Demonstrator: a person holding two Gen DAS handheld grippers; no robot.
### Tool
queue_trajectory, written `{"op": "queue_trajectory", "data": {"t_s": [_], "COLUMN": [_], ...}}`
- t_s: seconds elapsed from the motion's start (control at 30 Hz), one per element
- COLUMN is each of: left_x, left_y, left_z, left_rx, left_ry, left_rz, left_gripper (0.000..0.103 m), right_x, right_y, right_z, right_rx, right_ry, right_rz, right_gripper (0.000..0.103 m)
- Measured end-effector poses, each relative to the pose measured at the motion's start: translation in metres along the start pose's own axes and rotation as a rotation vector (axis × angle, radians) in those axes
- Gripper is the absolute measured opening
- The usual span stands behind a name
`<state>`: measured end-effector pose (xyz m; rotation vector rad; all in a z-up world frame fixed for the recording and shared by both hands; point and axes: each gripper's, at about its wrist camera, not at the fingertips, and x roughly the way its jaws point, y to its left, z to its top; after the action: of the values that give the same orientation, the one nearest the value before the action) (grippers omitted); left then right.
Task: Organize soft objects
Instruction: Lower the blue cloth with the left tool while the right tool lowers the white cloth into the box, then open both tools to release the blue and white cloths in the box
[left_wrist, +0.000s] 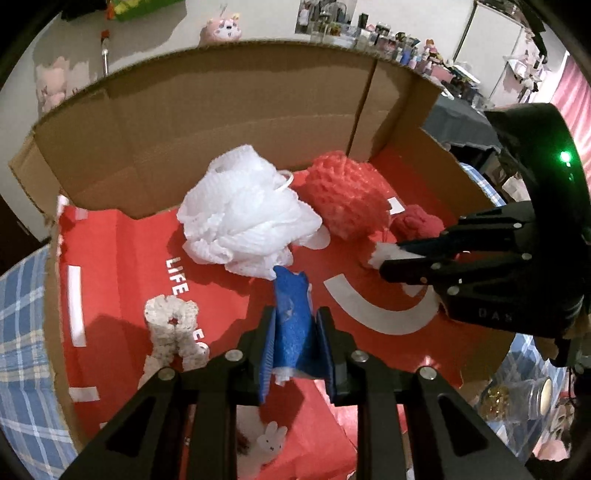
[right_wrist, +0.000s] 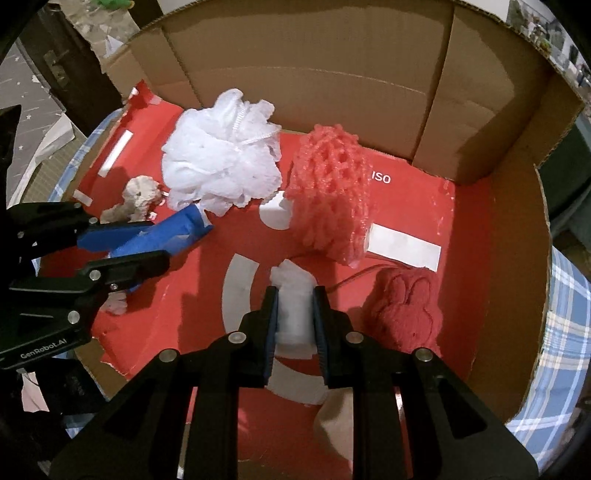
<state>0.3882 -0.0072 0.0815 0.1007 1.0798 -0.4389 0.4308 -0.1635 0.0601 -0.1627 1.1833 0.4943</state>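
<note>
- blue soft piece (left_wrist: 291, 325) clamped in left gripper (left_wrist: 295, 332), held above the red floor of the cardboard box (left_wrist: 207, 122)
- white soft piece (right_wrist: 293, 306) pinched in right gripper (right_wrist: 294, 314), also inside the box
- already lying in box: white mesh pouf (right_wrist: 221, 155), red net foam (right_wrist: 328, 195), red plush (right_wrist: 406, 306), small cream knit toy (right_wrist: 138, 197)
- likely mid-task: two items in hand not yet released
- bunny figure (left_wrist: 271, 437) at near edge, unclear if left to sort

white mesh puff (right_wrist: 221, 155), red net sponge (right_wrist: 328, 195), blue-white checked cloth (left_wrist: 22, 332)
</note>
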Motion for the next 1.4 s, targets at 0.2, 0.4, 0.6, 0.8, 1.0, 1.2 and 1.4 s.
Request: {"op": "queue_trajectory", "data": {"t_s": [0.2, 0.4, 0.6, 0.8, 1.0, 1.2, 1.4], "left_x": [0.015, 0.017, 0.018, 0.007, -0.009, -0.03, -0.077], "left_y": [0.004, 0.006, 0.001, -0.001, -0.005, -0.003, -0.006], "left_z": [0.004, 0.002, 0.003, 0.0, -0.005, -0.01, -0.023], "left_rx": [-0.002, 0.002, -0.002, -0.006, -0.013, -0.027, -0.06], "left_ry": [0.03, 0.036, 0.026, 0.002, -0.024, -0.059, -0.164], "left_rz": [0.027, 0.037, 0.044, 0.059, 0.076, 0.087, 0.086], "left_gripper": [0.024, 0.026, 0.049, 0.057, 0.061, 0.065, 0.081], "right_x": [0.005, 0.009, 0.012, 0.008, 0.002, -0.016, -0.069], "right_y": [-0.004, 0.002, 0.017, 0.019, 0.025, 0.03, 0.033], "right_z": [0.002, 0.006, 0.006, 0.005, 0.003, 0.004, -0.013], "right_rx": [0.002, -0.021, -0.048, -0.049, -0.055, -0.033, 0.022], "right_ry": [0.009, 0.011, 0.003, -0.007, -0.035, -0.089, -0.175], "right_rz": [-0.019, -0.044, -0.068, -0.076, -0.095, -0.111, -0.121], "right_gripper": [0.018, 0.019, 0.021, 0.022, 0.063, 0.068, 0.068]}}
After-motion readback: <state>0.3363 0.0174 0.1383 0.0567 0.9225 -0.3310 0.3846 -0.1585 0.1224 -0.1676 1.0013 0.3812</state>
